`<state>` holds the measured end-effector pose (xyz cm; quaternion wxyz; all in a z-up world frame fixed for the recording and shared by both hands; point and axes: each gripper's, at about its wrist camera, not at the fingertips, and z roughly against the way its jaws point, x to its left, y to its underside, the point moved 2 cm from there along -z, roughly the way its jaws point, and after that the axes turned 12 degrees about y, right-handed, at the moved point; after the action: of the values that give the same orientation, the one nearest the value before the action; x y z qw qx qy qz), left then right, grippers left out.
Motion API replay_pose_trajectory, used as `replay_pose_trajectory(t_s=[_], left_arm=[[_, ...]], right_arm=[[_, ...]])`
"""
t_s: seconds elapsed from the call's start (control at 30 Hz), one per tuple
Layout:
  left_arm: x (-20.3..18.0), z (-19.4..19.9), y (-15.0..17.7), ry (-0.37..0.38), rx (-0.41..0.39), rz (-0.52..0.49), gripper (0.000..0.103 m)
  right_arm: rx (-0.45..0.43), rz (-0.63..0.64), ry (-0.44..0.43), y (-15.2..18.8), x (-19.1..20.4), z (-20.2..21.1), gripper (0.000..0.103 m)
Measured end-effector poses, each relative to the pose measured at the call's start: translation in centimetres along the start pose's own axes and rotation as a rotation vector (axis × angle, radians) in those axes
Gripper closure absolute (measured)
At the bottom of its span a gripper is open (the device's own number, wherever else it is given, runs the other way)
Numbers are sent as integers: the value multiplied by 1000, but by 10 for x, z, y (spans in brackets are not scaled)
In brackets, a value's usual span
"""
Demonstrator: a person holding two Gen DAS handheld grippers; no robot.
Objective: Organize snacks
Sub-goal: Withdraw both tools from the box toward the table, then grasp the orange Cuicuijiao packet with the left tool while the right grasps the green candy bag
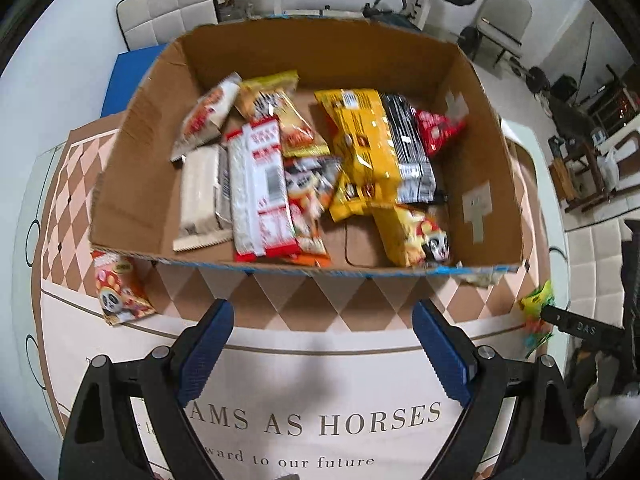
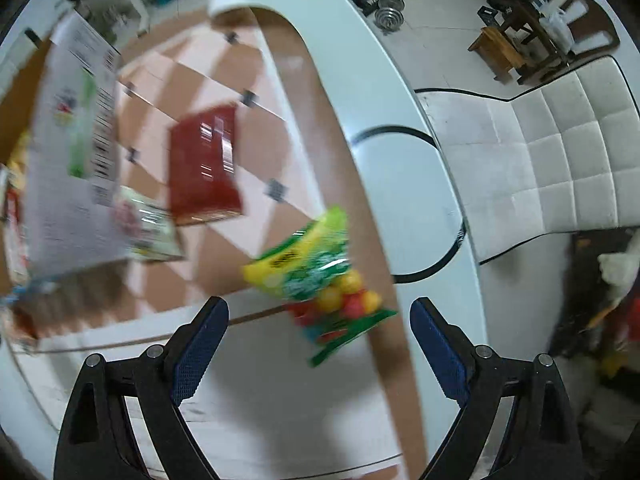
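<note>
An open cardboard box [image 1: 132,184] stands on the table and holds several snack packets, among them a yellow bag [image 1: 360,152] and a red-and-white packet [image 1: 260,184]. My left gripper [image 1: 322,320] is open and empty just in front of the box's near wall. A panda-print packet [image 1: 120,292] lies outside the box at its left corner. My right gripper [image 2: 318,316] is open; a green and yellow candy bag [image 2: 320,280] lies on the table between its fingers, not gripped. The same bag [image 1: 538,312] shows at the right in the left wrist view.
A red packet [image 2: 206,164] and a pale packet [image 2: 152,228] lie on the checkered mat [image 2: 224,92] beside the box's white labelled wall [image 2: 68,160]. The table edge [image 2: 400,128] curves right, with a white chair [image 2: 560,152] beyond. Gym gear stands behind the box.
</note>
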<state>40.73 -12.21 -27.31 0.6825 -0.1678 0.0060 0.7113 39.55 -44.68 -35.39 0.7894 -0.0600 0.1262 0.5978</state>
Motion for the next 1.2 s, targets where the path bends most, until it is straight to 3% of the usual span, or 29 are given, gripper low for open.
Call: replay_pose_trajectory(t_s=[0.2,0.27,0.33,0.47,0.7,0.83,1.1,1.2], left_arm=[[-5,-15,13,-10,30,7,11],[-2,-14,15,-16,26,10,11],[3,-10,17,-25,18,15,11],[21,3,18,-37,-5,41,11],[104,27,26,-78,-13,166,11],[167,28,25,-106,13,273,11],[241,-3,1,-112,95,367,11],[251,-19,-7,-102,134,369,11]], right_arm=[[48,96,46,-6,14,-41,12],[42,81,34,-5,15,-45,38],[23,75,63,-4,16,-44,42],[-4,77,24,8,25,-32,50],[-17,132,-99,53,75,1,51],[43,164,-164,78,120,2,51],[96,165,-108,88,162,-7,48],[126,153,-113,80,170,-8,37]])
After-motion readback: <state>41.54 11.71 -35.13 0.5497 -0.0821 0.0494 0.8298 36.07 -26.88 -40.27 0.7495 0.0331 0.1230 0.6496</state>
